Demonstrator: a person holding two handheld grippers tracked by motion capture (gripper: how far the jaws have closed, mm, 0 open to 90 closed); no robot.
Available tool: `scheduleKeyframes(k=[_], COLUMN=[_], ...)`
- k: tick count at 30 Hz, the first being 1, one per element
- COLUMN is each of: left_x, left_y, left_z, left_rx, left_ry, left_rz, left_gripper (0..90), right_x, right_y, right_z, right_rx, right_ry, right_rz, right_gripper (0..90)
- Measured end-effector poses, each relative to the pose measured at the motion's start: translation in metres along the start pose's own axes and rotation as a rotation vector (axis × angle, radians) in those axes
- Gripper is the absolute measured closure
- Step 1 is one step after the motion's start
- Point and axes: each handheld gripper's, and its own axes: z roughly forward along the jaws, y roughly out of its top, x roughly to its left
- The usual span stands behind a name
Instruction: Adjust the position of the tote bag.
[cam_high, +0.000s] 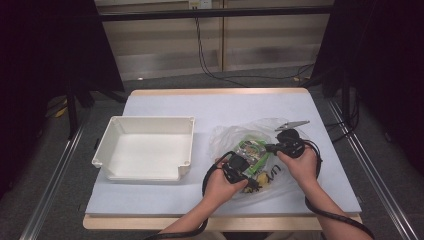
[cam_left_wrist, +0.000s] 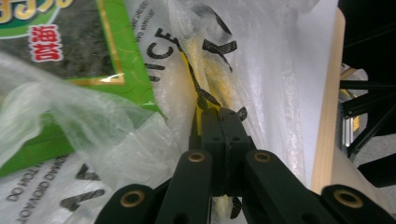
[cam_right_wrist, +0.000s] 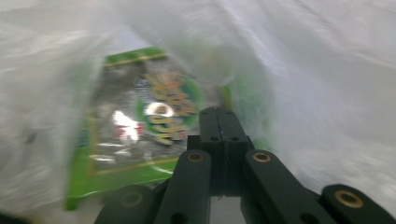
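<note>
Nearest me, my left claw (cam_high: 243, 176) sits low at the near edge of the plastic bag (cam_high: 235, 137), its jaws clenched on a fold of the film; in the left gripper view the tips meet with crinkled plastic pinched between them, printed lettering and something yellow showing through the bag just beyond; I judge this grip is there to pin the near side of the bag so that it cannot slide on the tabletop (cam_high: 165, 102); a little farther in, my right claw (cam_high: 269, 148) reaches into the bag from the right, jaws pressed together; whether film is caught between them I cannot tell, since that view is blurred; I take it the right side is parting the plastic to get at the green packet (cam_high: 251, 148); the green packet (cam_right_wrist: 144, 140) lies flat inside the bag, just ahead of the right jaws, covered by loose film; to the left, well apart from the bag, a white tray (cam_high: 186, 131) stands empty, probably the place for whatever comes out; the tabletop is pale and matt with a wooden edge; beyond it lie grey floor, dark curtains at both sides, and a cable trailing down the far wall.
</note>
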Motion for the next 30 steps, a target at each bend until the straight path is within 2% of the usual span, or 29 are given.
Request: scheduleKeyframes(k=[1,2,3,4,7,8,9,12,15,16,17,18,19,20,27,29,30], left_x=[-0.001,-0.001,-0.001,-0.002,-0.002,-0.002,-0.004,-0.002,-0.003,-0.003,-0.004,-0.004,-0.003,-0.004,-0.004,-0.005,-0.004], left_y=[0.000,0.000,0.000,0.000,-0.001,-0.001,-0.001,-0.001,-0.001,0.000,-0.001,-0.001,-0.001,-0.001,-0.002,-0.001,-0.001], left_z=[0.001,0.002,0.002,0.004,0.006,0.007,0.007,0.006,0.007,0.007,0.009,0.010,0.009,0.010,0.011,0.010,0.011], left_rx=[0.007,0.001,0.012,0.013,0.021,0.026,0.017,0.039,0.040,0.045,0.025,0.027,0.046,0.036,0.039,0.048,0.051], left_ry=[0.017,-0.010,-0.019,-0.008,-0.023,-0.023,-0.029,-0.040,-0.050,-0.050,-0.056,-0.062,-0.065,-0.070,-0.085,-0.089,-0.081], left_rz=[0.004,0.001,0.007,0.006,0.013,0.021,-0.010,0.017,0.005,0.007,-0.009,-0.009,0.016,-0.004,-0.012,-0.013,0.011], left_gripper=[90.0,90.0,90.0,90.0,90.0,90.0,90.0,90.0,90.0,90.0,90.0,90.0,90.0,90.0,90.0,90.0,90.0], right_x=[-0.004,-0.008,-0.012,-0.015,-0.023,-0.024,-0.026,-0.030,-0.032,-0.033,-0.034,-0.036,-0.037,-0.037,-0.050,-0.058,-0.061], right_y=[-0.001,-0.001,-0.001,-0.001,0.001,0.002,0.004,0.007,0.011,0.013,0.014,0.015,0.017,0.018,0.013,0.010,0.009], right_z=[0.002,0.003,0.005,0.006,0.010,0.011,0.012,0.014,0.016,0.017,0.017,0.018,0.020,0.021,0.033,0.036,0.038], right_rx=[-0.004,0.001,0.007,-0.001,0.000,0.005,0.006,-0.005,-0.010,-0.009,-0.007,-0.014,-0.015,-0.010,0.024,0.043,0.046], right_ry=[-0.014,-0.013,-0.025,-0.022,-0.043,-0.044,-0.059,-0.065,-0.074,-0.080,-0.086,-0.085,-0.082,-0.097,-0.134,-0.149,-0.153], right_rz=[0.011,0.025,0.034,0.042,0.061,0.057,0.057,0.060,0.063,0.050,0.050,0.060,0.058,0.052,0.071,0.085,0.089], right_gripper=[90.0,90.0,90.0,90.0,90.0,90.0,90.0,90.0,90.0,90.0,90.0,90.0,90.0,90.0,90.0,90.0,90.0])
